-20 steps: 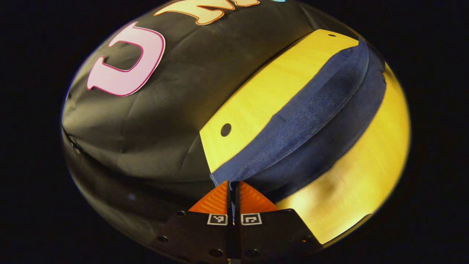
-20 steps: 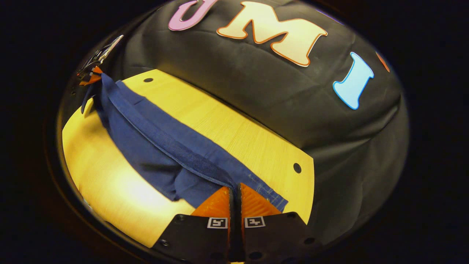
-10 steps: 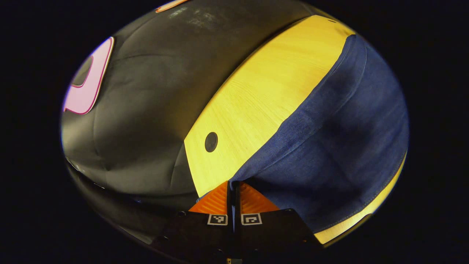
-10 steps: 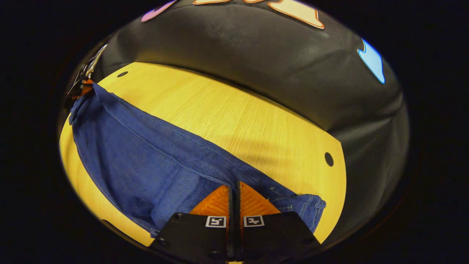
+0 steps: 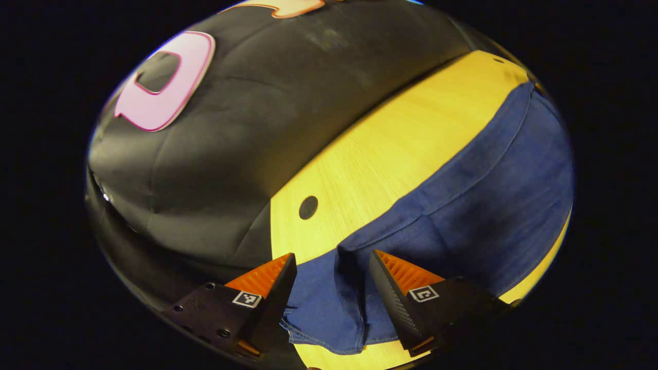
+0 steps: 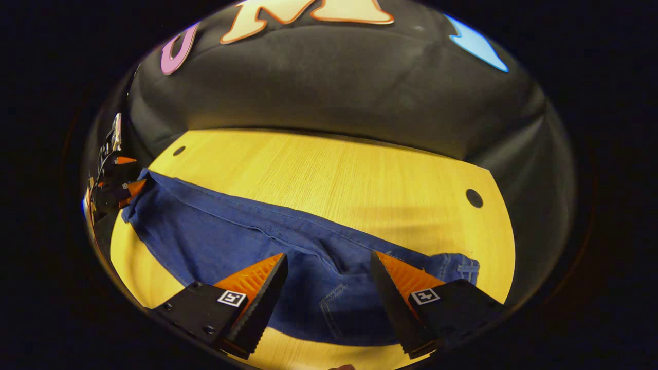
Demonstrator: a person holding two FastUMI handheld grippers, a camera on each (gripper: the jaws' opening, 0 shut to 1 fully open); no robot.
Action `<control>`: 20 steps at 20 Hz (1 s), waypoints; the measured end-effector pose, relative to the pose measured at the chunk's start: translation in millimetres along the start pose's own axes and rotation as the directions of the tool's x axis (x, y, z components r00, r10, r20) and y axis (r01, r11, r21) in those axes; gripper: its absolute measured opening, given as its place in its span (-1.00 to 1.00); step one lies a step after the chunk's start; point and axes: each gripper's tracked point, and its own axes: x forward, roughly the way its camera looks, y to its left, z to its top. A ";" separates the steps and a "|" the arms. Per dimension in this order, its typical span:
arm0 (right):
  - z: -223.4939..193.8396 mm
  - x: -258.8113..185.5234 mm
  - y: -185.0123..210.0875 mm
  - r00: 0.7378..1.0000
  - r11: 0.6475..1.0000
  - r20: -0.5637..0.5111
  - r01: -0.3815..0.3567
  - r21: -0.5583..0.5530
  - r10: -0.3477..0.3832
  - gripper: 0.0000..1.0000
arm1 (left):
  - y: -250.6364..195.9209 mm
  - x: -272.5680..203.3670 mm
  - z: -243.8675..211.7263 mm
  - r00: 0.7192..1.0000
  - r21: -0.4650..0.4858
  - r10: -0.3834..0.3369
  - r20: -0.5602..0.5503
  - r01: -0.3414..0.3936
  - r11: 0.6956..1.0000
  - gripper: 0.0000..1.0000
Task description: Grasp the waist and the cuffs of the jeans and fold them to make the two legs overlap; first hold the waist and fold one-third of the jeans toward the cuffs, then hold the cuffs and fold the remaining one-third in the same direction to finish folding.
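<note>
With both sets of fingers spread wide and holding nothing, one wooden table [image 6: 329, 164] carries one pair of jeans [image 6: 226, 236] lying lengthwise, legs overlapped. Next I'd pinch the waist at both corners evenly, lift low and keep the edges square. My left gripper [image 5: 331, 272] hovers over the cuffs, my right gripper [image 6: 329, 277] over the waist

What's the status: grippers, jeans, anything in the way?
Left gripper open over the cuff end. Right gripper open over the waist end. Jeans lying flat on the table, legs overlapped. Nothing in the way.
</note>
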 end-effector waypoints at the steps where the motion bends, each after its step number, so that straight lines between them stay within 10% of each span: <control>1: -1.1 -13.8 -15.5 1.000 1.000 0.015 0.011 0.020 -0.011 1.00 | 2.0 -5.1 3.1 1.000 -0.035 -0.005 0.015 0.006 0.999 0.77; 10: -94.7 -65.9 -174.3 0.981 0.966 -0.095 0.184 0.180 -0.169 0.97 | 11.1 -4.2 23.3 0.994 -0.393 0.024 0.111 0.022 0.919 0.89; 20: -139.2 -25.7 -179.6 0.985 0.941 -0.146 0.135 0.312 -0.093 0.93 | 28.4 -38.7 12.9 0.982 -0.585 0.154 0.108 -0.062 0.808 0.89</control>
